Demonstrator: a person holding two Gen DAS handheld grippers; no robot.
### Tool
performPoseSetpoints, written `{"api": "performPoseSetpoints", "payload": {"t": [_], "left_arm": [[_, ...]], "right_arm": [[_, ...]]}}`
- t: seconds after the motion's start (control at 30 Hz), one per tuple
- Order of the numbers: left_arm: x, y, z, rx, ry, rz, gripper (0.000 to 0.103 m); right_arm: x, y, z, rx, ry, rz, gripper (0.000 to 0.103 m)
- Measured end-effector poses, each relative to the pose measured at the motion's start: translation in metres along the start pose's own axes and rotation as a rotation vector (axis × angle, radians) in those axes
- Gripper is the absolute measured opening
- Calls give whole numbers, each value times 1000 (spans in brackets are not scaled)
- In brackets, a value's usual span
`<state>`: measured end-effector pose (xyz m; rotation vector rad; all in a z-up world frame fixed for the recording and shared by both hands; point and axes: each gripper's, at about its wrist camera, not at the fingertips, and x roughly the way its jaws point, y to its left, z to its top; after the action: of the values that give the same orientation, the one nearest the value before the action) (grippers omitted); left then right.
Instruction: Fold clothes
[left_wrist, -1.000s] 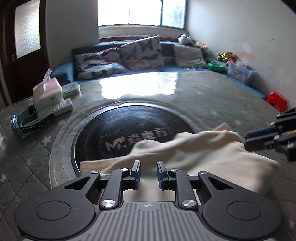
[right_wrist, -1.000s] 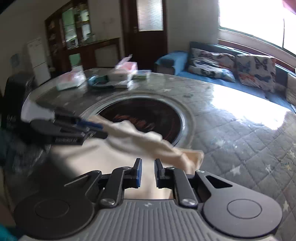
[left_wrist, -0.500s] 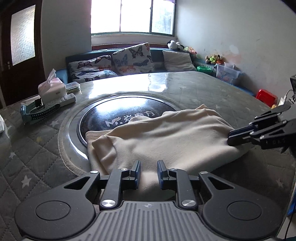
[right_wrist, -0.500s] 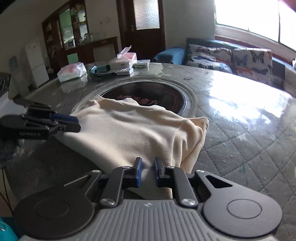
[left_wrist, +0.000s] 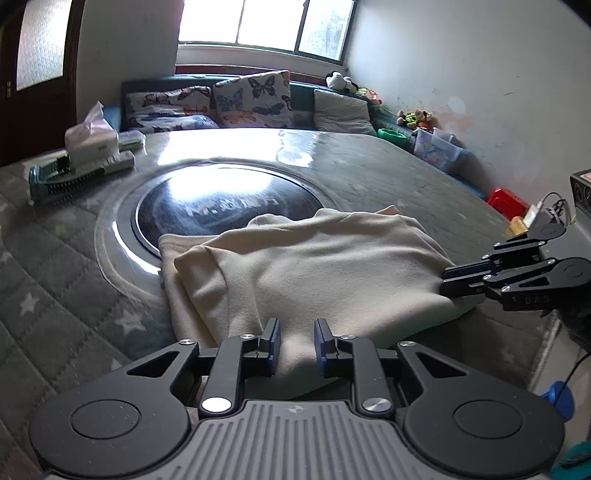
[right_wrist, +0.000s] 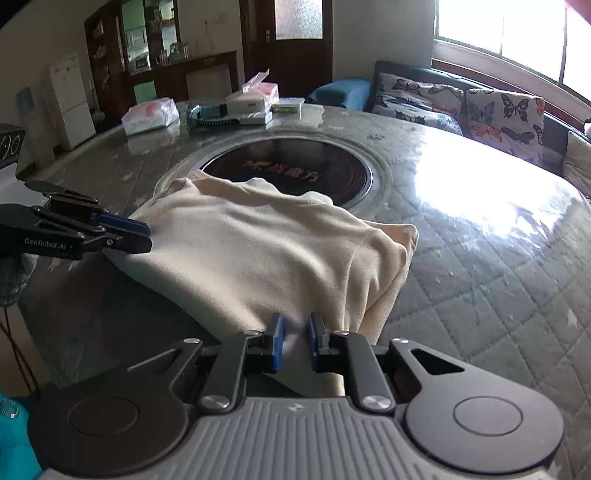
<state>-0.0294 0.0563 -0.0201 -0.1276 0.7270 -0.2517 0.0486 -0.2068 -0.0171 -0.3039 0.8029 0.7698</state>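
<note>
I am holding the cream cloth (left_wrist: 325, 273) with both tongs: my left gripper (left_wrist: 295, 341) and my right gripper (right_wrist: 294, 339) are each pinching its near edge. The cloth is lying folded on the table (right_wrist: 498, 266), partly covering the dark round plate (left_wrist: 221, 206).

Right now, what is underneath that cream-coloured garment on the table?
The cream garment lies on the quilted table cover, its far edge overlapping the dark round inset. Whatever else might lie beneath is covered by the cloth.
</note>
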Motion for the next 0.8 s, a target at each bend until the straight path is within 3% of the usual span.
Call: {"api": "performPoseSetpoints", "payload": {"t": [0.33, 0.43, 0.57, 0.67, 0.8], "left_arm": [[-15, -13, -14, 31, 11, -49, 22], [-16, -13, -6, 52, 11, -52, 24], [-22, -12, 6, 58, -33, -50, 36], [-17, -10, 14, 48, -54, -43, 36], [-1, 1, 14, 17, -24, 8, 36]], "right_arm": [[-20, 10, -12, -31, 58, 19, 13], [-25, 7, -7, 2, 30, 35, 13], [-27, 4, 6, 9, -43, 23, 14], [-16, -1, 12, 29, -54, 13, 14], [5, -9, 13, 63, -42, 1, 14]]}}
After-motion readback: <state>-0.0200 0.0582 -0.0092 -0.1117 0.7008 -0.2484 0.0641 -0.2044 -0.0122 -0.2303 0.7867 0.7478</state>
